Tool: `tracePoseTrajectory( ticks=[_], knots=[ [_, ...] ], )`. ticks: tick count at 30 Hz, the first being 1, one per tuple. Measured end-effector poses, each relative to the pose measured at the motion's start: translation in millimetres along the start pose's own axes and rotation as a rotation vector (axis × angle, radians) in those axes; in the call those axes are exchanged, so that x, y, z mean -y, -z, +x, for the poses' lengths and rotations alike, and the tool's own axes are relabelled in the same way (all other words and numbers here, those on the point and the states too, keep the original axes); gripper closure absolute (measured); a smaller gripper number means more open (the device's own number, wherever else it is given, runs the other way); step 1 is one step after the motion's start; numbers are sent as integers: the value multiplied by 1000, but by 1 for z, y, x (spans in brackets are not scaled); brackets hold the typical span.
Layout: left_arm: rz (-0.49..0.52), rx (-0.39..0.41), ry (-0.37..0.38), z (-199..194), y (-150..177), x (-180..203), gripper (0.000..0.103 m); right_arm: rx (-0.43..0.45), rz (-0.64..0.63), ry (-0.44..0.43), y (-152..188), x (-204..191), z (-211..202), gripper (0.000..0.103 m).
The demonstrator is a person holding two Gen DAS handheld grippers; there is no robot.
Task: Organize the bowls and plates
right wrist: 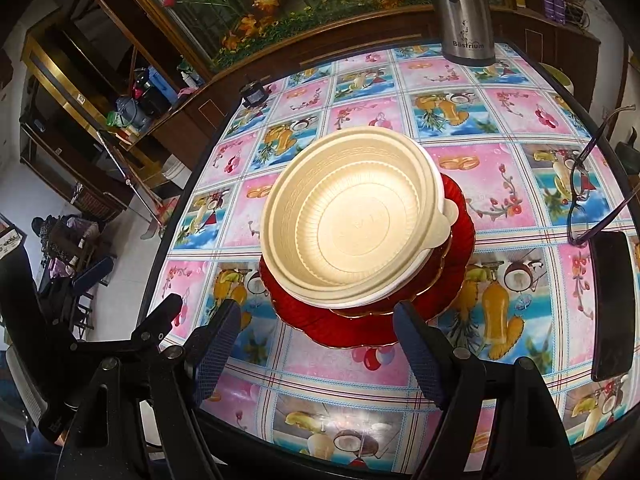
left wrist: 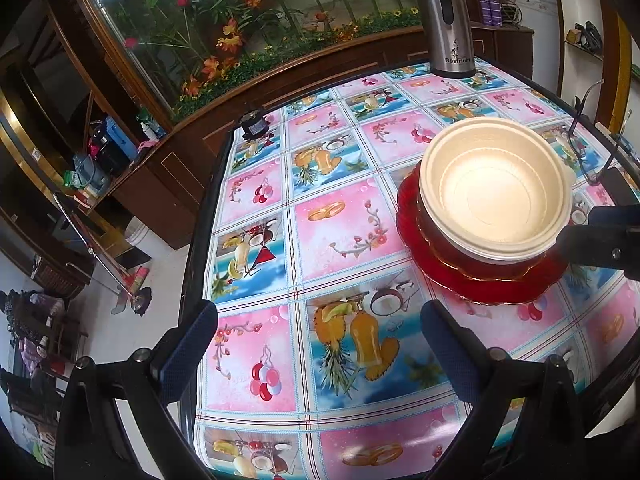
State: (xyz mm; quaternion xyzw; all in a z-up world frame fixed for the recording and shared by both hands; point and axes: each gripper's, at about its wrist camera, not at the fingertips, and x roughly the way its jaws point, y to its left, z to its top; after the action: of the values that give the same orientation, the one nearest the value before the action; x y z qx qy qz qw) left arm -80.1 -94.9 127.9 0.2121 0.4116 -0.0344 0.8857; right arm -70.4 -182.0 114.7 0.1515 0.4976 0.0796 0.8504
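Worktop [right wrist: 352,364] with fruit-print cloth in a room with dark wood cabinets and a flower mural, steel flask [right wrist: 464,20] at the far edge; cream bowls [right wrist: 352,220] nested upright, mouths up, on red plates [right wrist: 360,328] mid-worktop; left hand-held gripper [left wrist: 316,340] and right hand-held gripper [right wrist: 316,340] both spread wide, empty.

stack: one pile, upright | top: cream bowls [right wrist: 352,216], nested, ribbed inside, open side up, tab at right rim | middle: red bowl [right wrist: 434,276] with gold scalloped edge, under the cream ones | bottom: red fluted plate [right wrist: 352,330], flat on bench [right wrist: 340,364], mid-bench toward near edge
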Motion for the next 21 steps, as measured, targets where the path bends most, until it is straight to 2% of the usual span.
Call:
tracePoseTrajectory(
  ticks=[21],
  knots=[
    [10, -4, 23, -4, 1, 7, 2, -10, -6, 1, 3, 0, 2, 21]
  ],
)
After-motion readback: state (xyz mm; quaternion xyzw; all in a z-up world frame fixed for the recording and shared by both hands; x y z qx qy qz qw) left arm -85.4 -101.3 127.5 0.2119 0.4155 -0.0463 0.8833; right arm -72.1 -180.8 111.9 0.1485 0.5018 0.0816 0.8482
